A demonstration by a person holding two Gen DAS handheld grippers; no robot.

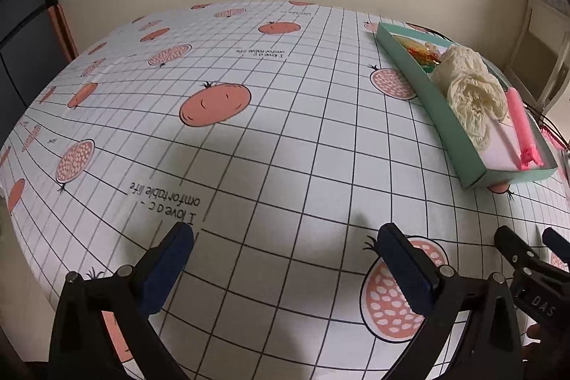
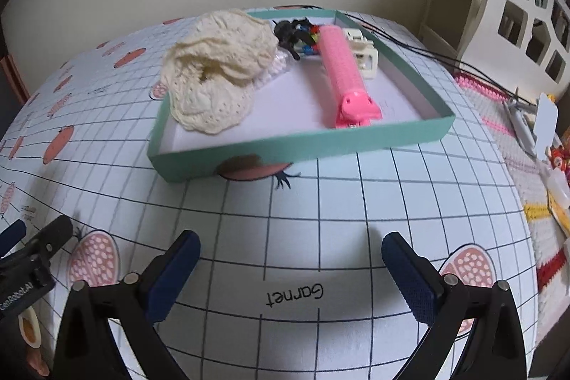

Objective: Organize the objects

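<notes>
We note cream crocheted cloth (image 2: 213,77), pink ridged plastic clip (image 2: 343,73) already inside teal cardboard tray (image 2: 302,145); left hand-held gripper (image 1: 285,251), right hand-held gripper (image 2: 290,259) both wide, empty; clutter remains right of desk (image 2: 320,209).

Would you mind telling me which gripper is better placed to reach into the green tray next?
Probably the right gripper: it is open and faces the green tray head-on. The left gripper, also open, has the tray off to its right.

The tablecloth (image 1: 285,145) bears the printed line "I love a comfortable life" upside down; in the right wrist view it reads "Garnet". The right gripper (image 1: 534,276) shows "DAS"; the left gripper (image 2: 25,273) shows "GenRobot.AI".
</notes>
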